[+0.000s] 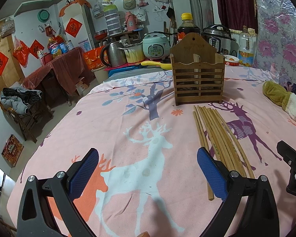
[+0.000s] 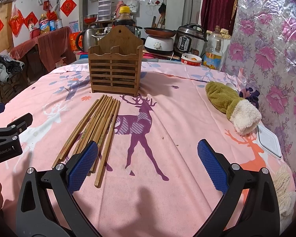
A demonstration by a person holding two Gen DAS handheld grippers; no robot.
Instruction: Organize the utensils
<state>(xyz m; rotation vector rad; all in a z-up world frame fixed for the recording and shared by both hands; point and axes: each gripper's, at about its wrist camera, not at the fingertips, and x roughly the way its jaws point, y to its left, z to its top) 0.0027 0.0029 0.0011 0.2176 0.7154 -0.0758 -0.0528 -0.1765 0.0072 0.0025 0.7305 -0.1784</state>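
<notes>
Several wooden chopsticks (image 1: 217,138) (image 2: 96,126) lie in a loose bundle on the pink deer-print cloth. Just beyond their far ends stands a slatted wooden utensil holder (image 1: 198,77) (image 2: 115,69), upright, with two compartments. My left gripper (image 1: 148,169) hovers open over the cloth, its right finger just above the near ends of the chopsticks. Held wide open with nothing between its fingers, my right gripper (image 2: 148,164) sits right of the bundle, its left finger overlapping the near chopstick ends. The black body of the right gripper (image 1: 292,164) shows at the left wrist view's edge.
A green-and-white plush mitt (image 2: 230,106) (image 1: 282,96) lies on the right side of the table by the floral wall. A white lidded box (image 2: 269,140) sits at the right edge. Cookers, kettle and bottles crowd the table's far edge. A chair with clothes stands left.
</notes>
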